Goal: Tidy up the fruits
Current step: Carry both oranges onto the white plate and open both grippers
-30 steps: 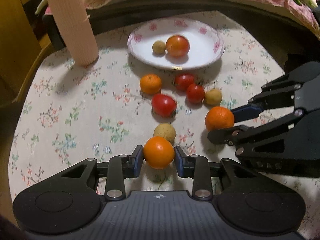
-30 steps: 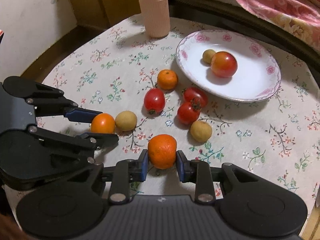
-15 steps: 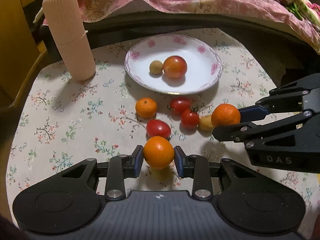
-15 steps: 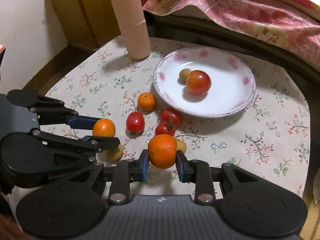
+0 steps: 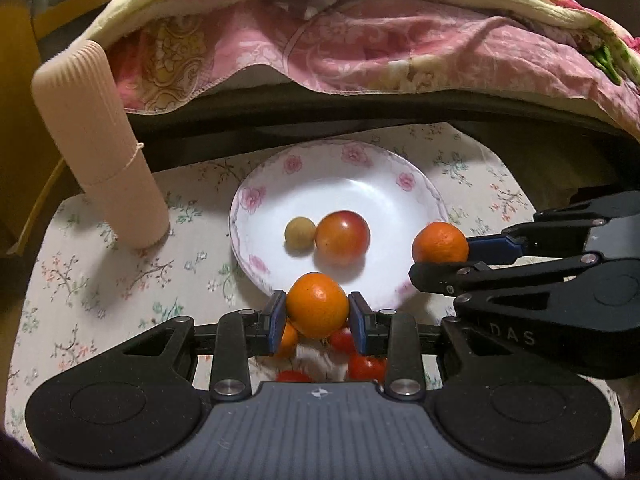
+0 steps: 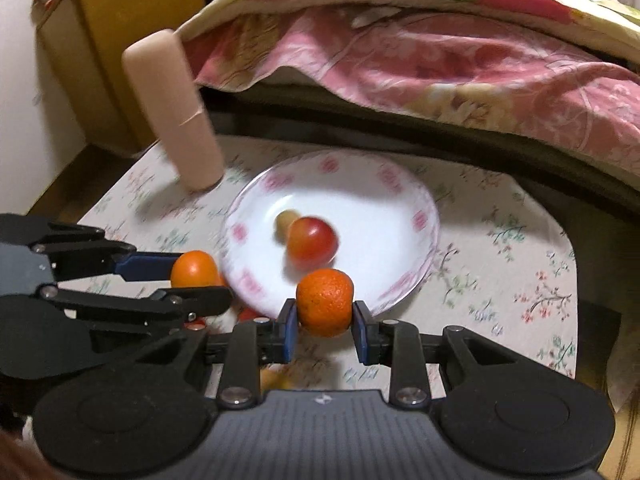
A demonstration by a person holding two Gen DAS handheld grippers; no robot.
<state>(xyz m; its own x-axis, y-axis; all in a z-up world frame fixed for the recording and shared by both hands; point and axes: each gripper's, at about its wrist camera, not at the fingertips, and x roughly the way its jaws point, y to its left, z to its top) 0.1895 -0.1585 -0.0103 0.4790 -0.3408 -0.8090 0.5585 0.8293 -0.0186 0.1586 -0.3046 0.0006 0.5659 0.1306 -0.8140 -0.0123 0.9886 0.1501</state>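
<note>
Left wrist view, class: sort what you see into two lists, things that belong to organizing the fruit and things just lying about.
Belongs to the job:
- left tool, gripping an orange
- right tool, gripping a second orange
- flowered plate
- tomato
- small tan fruit

Lying about:
- ribbed beige cylinder
- pink quilt

Plate (image 5: 420, 184) interior: far half and right side bare; small tan fruit (image 5: 300, 233) and red-orange tomato (image 5: 342, 237) sit touching, left of centre. Ribbed pink cylinder (image 5: 100, 148) stands upright just off the plate's left rim, pink quilt (image 5: 360, 40) overhangs the far table edge. Loose tomatoes (image 5: 366, 366) crowd the cloth (image 5: 100, 300) at the plate's near rim; cloth to the left lies bare.
</note>
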